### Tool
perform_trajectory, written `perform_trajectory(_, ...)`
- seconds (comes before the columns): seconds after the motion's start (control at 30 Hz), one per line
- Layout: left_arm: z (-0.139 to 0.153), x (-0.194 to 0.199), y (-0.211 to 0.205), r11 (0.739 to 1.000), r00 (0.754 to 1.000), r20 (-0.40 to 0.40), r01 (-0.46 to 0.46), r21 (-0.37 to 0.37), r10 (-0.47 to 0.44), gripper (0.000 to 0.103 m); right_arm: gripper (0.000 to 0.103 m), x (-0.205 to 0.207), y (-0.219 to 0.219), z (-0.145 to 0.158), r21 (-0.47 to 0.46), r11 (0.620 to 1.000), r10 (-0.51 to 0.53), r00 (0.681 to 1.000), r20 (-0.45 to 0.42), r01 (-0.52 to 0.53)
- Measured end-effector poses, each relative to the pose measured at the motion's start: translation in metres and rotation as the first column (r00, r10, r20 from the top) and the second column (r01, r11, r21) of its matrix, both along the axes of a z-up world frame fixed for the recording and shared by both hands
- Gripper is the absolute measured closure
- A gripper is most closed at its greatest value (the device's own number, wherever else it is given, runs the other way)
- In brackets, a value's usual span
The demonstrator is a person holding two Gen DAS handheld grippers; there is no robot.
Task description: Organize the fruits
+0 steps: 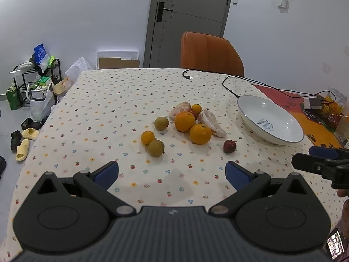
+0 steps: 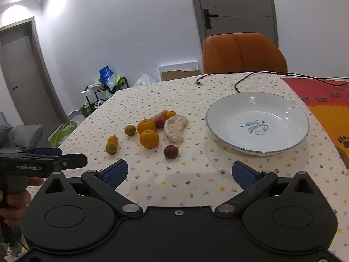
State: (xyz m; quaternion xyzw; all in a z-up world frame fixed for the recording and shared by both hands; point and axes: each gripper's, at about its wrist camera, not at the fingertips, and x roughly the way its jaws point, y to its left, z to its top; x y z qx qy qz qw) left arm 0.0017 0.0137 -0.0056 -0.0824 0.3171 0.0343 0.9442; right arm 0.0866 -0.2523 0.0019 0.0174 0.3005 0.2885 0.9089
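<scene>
Your left gripper hangs over the near part of the table, fingers spread wide, nothing between them. Your right gripper is likewise released and carries nothing; it sits above the cloth just short of the plate. In the left view the right gripper shows at the far right edge, level with the dark red fruit.

Fruit lies loose on the spotted tablecloth, left of the plate, none in it:
- two large oranges touching, the nearer one toward you;
- two peeled pale segments, one behind the oranges and one beside them on the plate side;
- a small orange at the back of the cluster;
- a small orange touching a greenish-brown round fruit, apart to the left;
- a second greenish-brown fruit between that pair and the oranges;
- a dark red fruit alone, nearest your right gripper, between the cluster and the plate.

The plate is white with a blue rim and blue lettering inside. A black cable loops behind it. An orange chair stands at the far side.
</scene>
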Motion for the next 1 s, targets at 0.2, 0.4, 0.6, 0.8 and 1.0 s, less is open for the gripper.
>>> perform_trajectory(0.2,-0.009,0.007,0.006,1.0,1.0,-0.009,-0.004,-0.004,0.004,0.0,0.0,0.004,0.011,-0.006,-0.025,1.0,0.017,1.0,0.019,-0.017)
perform_trajectory(0.4,-0.018,0.015,0.013,1.0,1.0,-0.006,-0.007,-0.007,0.007,0.001,0.0,0.012,0.018,-0.012,-0.017,1.0,0.021,0.999,0.024,-0.021)
perform_trajectory(0.6,-0.024,0.025,0.015,1.0,1.0,0.003,-0.002,-0.001,0.002,0.006,0.0,0.019,0.023,-0.018,0.017,0.999,0.045,0.998,0.032,-0.045)
perform_trajectory(0.8,-0.03,0.037,0.016,1.0,1.0,0.003,-0.007,0.0,0.007,0.022,0.001,0.028,0.029,-0.025,0.023,0.998,0.054,0.998,0.023,-0.055)
perform_trajectory(1.0,-0.04,0.05,0.02,1.0,1.0,-0.017,-0.017,-0.014,0.016,0.039,0.014,0.037,0.037,-0.031,0.007,0.998,0.061,0.998,0.013,-0.062)
